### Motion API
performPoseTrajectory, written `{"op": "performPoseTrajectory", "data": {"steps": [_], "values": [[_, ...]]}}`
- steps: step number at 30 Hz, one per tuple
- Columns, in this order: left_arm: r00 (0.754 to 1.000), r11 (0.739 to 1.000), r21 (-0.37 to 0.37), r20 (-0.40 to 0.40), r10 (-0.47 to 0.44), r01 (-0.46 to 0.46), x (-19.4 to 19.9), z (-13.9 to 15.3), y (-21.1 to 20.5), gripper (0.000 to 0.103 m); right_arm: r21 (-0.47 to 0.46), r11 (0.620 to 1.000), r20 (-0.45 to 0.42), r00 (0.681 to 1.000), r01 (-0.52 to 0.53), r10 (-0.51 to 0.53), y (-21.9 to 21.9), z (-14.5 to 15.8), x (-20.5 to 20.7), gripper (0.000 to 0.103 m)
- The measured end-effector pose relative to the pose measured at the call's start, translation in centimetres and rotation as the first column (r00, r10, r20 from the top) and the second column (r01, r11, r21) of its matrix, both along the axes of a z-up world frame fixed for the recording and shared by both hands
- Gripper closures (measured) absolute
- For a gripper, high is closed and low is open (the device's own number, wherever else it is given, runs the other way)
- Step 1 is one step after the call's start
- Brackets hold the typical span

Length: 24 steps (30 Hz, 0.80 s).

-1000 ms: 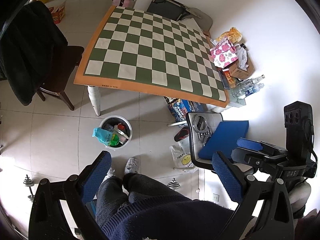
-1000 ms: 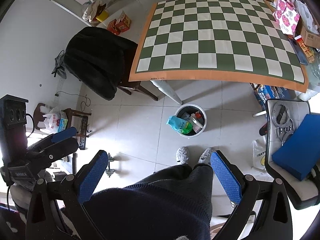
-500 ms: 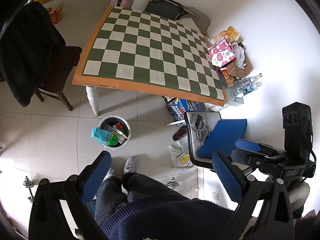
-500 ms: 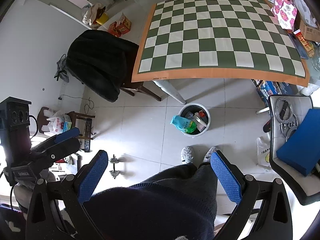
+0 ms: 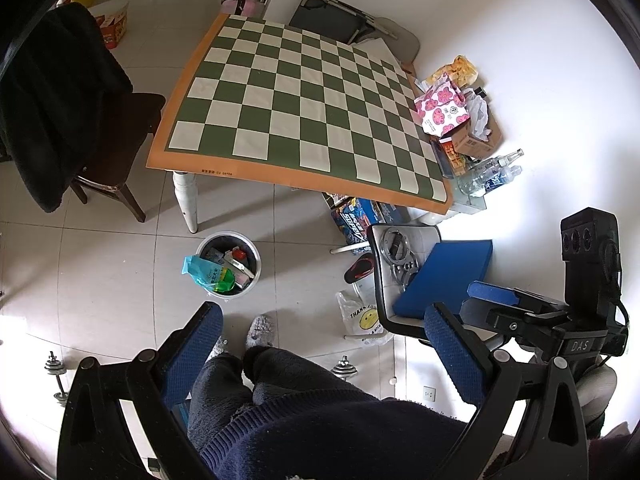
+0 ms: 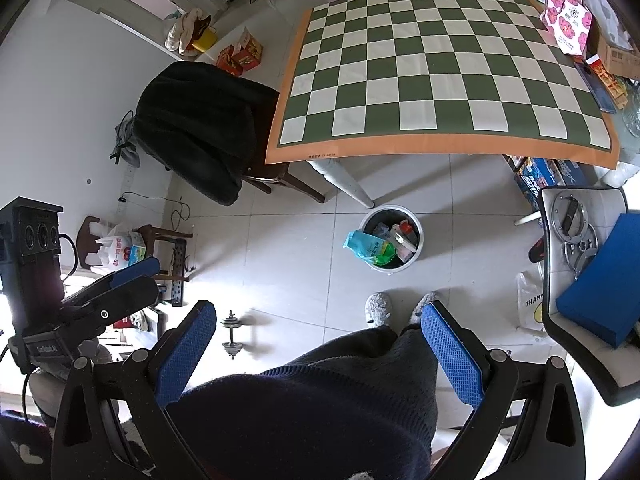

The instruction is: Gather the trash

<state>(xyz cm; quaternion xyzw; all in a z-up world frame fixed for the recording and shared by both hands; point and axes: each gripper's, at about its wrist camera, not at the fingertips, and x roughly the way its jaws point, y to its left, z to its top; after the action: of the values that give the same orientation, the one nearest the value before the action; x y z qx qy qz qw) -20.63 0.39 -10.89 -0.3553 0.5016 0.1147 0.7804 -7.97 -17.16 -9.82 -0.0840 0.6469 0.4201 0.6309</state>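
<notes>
A round grey waste bin (image 5: 253, 249) (image 6: 414, 220) stands on the tiled floor by a white table leg, holding several pieces of trash. A teal-and-green packet (image 5: 206, 276) (image 6: 368, 248) hangs over its near rim. Both views look down from high above the person's legs and slippered feet. My left gripper (image 5: 320, 354) is open with nothing between its blue pads. My right gripper (image 6: 318, 356) is also open and empty. Each gripper shows from the side in the other's view, left (image 6: 132, 276) and right (image 5: 496, 294).
A table with a green-and-white checkered cloth (image 5: 304, 108) (image 6: 432, 72) fills the upper part. A chair draped with a dark coat (image 5: 60, 108) (image 6: 200, 128) stands left of it. A white chair (image 5: 424, 236) (image 6: 612, 204) bears a blue pad and metal rings. Small dumbbells (image 6: 232, 334) lie on the floor.
Both cameras have drifted slightly, so the table and bin have shifted a little in view. The grippers stay open and empty.
</notes>
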Motion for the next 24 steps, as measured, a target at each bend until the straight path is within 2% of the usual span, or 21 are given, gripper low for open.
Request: {"op": "performPoseTrajectory", "data": {"steps": [24], "values": [[1.000,1.000,0.002,0.006,-0.005,0.005,-0.37,0.14,0.25,0.000,0.004,1.000,0.004,1.000,-0.001,0.001,0.06,-0.06,-0.26,0.000]]}}
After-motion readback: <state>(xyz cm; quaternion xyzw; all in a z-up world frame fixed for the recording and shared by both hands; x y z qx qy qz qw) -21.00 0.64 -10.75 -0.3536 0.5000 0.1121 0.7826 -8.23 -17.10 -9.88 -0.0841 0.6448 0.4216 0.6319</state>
